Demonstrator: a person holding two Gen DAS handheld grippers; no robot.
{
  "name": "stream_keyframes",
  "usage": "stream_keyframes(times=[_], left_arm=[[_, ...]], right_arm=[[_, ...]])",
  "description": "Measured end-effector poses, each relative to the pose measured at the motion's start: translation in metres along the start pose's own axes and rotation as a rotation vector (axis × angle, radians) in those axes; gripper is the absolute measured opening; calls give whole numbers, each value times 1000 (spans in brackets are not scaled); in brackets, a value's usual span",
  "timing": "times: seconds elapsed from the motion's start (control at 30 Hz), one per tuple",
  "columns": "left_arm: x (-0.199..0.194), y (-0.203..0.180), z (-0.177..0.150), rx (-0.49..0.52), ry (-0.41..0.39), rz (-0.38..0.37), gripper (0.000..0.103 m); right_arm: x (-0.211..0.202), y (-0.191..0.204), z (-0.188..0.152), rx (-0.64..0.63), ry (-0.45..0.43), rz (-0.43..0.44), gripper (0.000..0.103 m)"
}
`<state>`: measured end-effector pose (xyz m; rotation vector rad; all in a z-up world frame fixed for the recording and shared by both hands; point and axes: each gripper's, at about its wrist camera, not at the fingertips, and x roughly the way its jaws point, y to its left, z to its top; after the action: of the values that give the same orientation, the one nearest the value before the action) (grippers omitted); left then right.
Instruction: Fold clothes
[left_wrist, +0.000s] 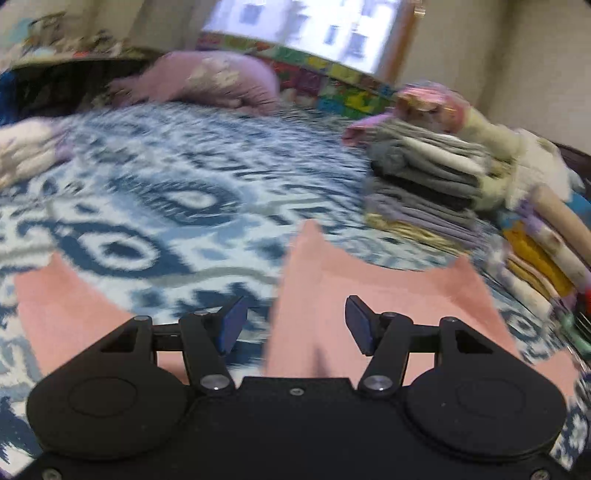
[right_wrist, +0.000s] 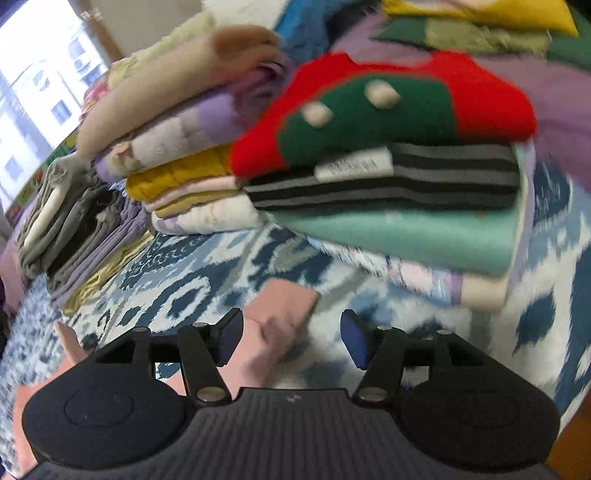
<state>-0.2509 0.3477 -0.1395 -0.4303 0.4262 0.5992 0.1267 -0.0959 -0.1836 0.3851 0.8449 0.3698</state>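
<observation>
A pink garment (left_wrist: 325, 280) lies spread on the blue-and-white patterned bedspread (left_wrist: 166, 192), with another part of it at the lower left (left_wrist: 62, 306). My left gripper (left_wrist: 295, 325) hovers over it, open; the cloth shows between the blue pads, and neither pad presses on it. In the right wrist view a folded corner of the same pink garment (right_wrist: 284, 306) lies on the bedspread (right_wrist: 177, 273). My right gripper (right_wrist: 291, 338) stands open above that corner, its pads clear of the cloth. Both views are blurred.
Stacks of folded clothes line the right side: a grey and lilac stack (left_wrist: 424, 184), a beige, lilac and yellow one (right_wrist: 177, 147), and one topped by a red-and-green sweater (right_wrist: 388, 110). A loose mauve garment (left_wrist: 207, 77) lies at the far edge below a window.
</observation>
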Motion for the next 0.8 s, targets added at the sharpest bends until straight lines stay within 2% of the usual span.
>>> stream_keyframes(times=[0.13,0.2,0.27,0.37,0.5,0.6,0.67,0.8], left_arm=[[-13,-60,-21,204,23,-141,58],[-20,-90,-32,310,33,-210,58],[-30,-125,-50,452,26,-262,58],[-43,-180,-88,704,7,-317,58],[-44,-225,-141,995,-3,-322,58],[-38,-240,-170,1131,5,-304,58],[-36,-245,-183,1202,0,-288,51],[-34,-255,-205,1401,-94,-203,47]], right_arm=[[5,-12,-3,44,7,2,59],[7,-25,-3,132,13,58,59],[11,-36,-6,216,15,100,59],[15,-38,-12,229,3,150,60],[19,-41,-17,235,2,243,60],[22,-42,-17,225,11,300,60],[23,-39,-17,201,13,308,60],[25,-30,-18,109,10,301,60]])
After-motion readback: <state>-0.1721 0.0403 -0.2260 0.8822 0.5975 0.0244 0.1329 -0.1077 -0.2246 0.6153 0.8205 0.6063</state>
